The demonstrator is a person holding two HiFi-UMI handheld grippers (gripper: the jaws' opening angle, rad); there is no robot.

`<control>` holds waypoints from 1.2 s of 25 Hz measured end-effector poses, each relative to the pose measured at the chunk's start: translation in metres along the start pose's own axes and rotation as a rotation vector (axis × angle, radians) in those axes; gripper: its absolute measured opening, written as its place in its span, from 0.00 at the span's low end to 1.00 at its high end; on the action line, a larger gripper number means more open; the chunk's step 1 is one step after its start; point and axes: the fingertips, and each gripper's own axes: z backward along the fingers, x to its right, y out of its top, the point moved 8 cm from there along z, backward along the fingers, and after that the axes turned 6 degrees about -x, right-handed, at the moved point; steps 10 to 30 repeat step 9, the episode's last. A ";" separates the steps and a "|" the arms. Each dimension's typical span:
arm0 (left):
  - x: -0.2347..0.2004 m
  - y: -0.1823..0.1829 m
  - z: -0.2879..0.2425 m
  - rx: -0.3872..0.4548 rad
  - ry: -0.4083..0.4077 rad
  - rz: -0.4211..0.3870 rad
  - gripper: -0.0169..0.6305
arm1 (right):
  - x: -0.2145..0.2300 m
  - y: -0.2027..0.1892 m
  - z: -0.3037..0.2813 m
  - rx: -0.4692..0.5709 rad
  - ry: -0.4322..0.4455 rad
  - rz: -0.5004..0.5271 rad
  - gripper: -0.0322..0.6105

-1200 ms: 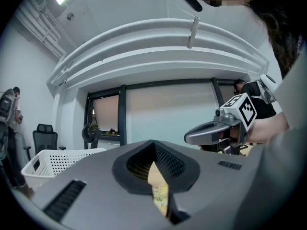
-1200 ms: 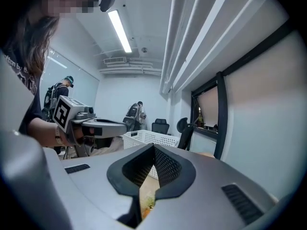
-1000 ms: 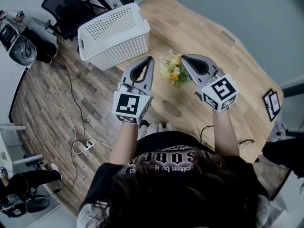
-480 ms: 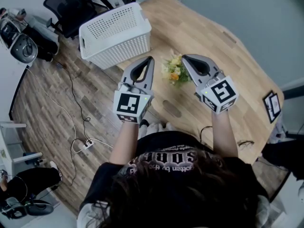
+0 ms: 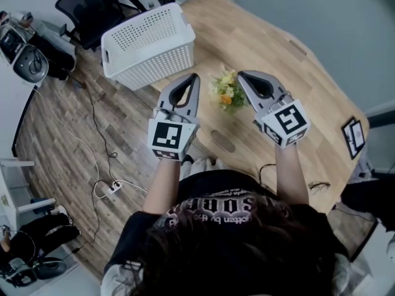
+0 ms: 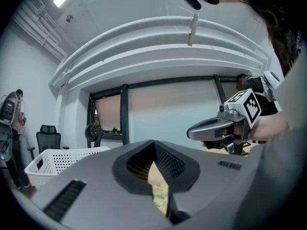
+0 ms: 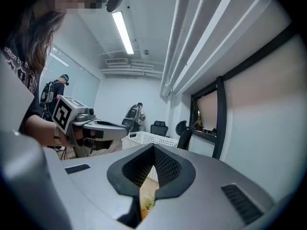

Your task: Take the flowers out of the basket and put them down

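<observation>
Wooden table (image 5: 278, 54), flowers (image 7: 147, 203) mostly hidden behind right tongs (image 7: 153, 146)

Office clutter round a light wooden table (image 5: 296, 73) on a grey-brown plank floor (image 5: 62, 134).
At the upper left of the head view, a black office chair (image 5: 92, 8) stands just off the table's corner, with grey and black gear (image 5: 28, 60) against the frame's left edge. A white power strip (image 5: 114, 189) lies on the floor at lower left. A small black-framed marker card (image 5: 353, 135) sits at the table's right edge. In the right gripper view, a long ceiling tube light (image 7: 123, 31) glows at upper centre. A person (image 7: 135, 114) stands by the far wall, and a black window frame (image 7: 219, 119) rises on the right.
</observation>
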 end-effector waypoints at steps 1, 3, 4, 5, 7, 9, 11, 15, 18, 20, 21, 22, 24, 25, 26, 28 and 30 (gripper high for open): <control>0.000 0.000 0.000 -0.001 0.000 0.000 0.02 | 0.001 -0.001 0.000 -0.002 -0.002 -0.003 0.09; 0.000 -0.001 -0.001 -0.002 -0.001 0.000 0.02 | 0.001 -0.003 0.000 -0.006 -0.005 -0.007 0.09; 0.000 -0.001 -0.001 -0.003 -0.001 0.001 0.02 | 0.001 -0.003 0.000 -0.007 -0.004 -0.009 0.09; 0.000 -0.001 -0.001 -0.003 -0.002 0.001 0.02 | 0.001 -0.003 0.000 -0.007 -0.005 -0.009 0.09; 0.000 -0.001 -0.001 -0.003 -0.003 0.001 0.02 | 0.002 -0.003 0.000 -0.006 -0.009 -0.009 0.09; 0.000 -0.001 -0.001 -0.004 -0.003 0.002 0.02 | 0.002 -0.004 0.000 -0.006 -0.010 -0.009 0.09; 0.000 -0.001 -0.001 -0.004 -0.003 0.002 0.02 | 0.002 -0.004 0.000 -0.006 -0.010 -0.009 0.09; 0.000 -0.001 -0.001 -0.004 -0.003 0.002 0.02 | 0.002 -0.004 0.000 -0.006 -0.010 -0.009 0.09; 0.000 -0.001 -0.001 -0.004 -0.003 0.002 0.02 | 0.002 -0.004 0.000 -0.006 -0.010 -0.009 0.09; 0.000 -0.001 -0.001 -0.004 -0.003 0.002 0.02 | 0.002 -0.004 0.000 -0.006 -0.010 -0.009 0.09; 0.000 -0.001 -0.001 -0.004 -0.003 0.002 0.02 | 0.002 -0.004 0.000 -0.006 -0.010 -0.009 0.09; 0.000 -0.001 -0.001 -0.004 -0.003 0.002 0.02 | 0.002 -0.004 0.000 -0.006 -0.010 -0.009 0.09; 0.000 -0.001 -0.001 -0.004 -0.003 0.002 0.02 | 0.002 -0.004 0.000 -0.006 -0.010 -0.009 0.09; 0.000 -0.001 -0.001 -0.004 -0.003 0.002 0.02 | 0.002 -0.004 0.000 -0.006 -0.010 -0.009 0.09; 0.000 -0.001 -0.001 -0.004 -0.003 0.002 0.02 | 0.002 -0.004 0.000 -0.006 -0.010 -0.009 0.09; 0.000 -0.001 -0.001 -0.004 -0.003 0.002 0.02 | 0.002 -0.004 0.000 -0.006 -0.010 -0.009 0.09; 0.000 -0.001 -0.001 -0.004 -0.003 0.002 0.02 | 0.002 -0.004 0.000 -0.006 -0.010 -0.009 0.09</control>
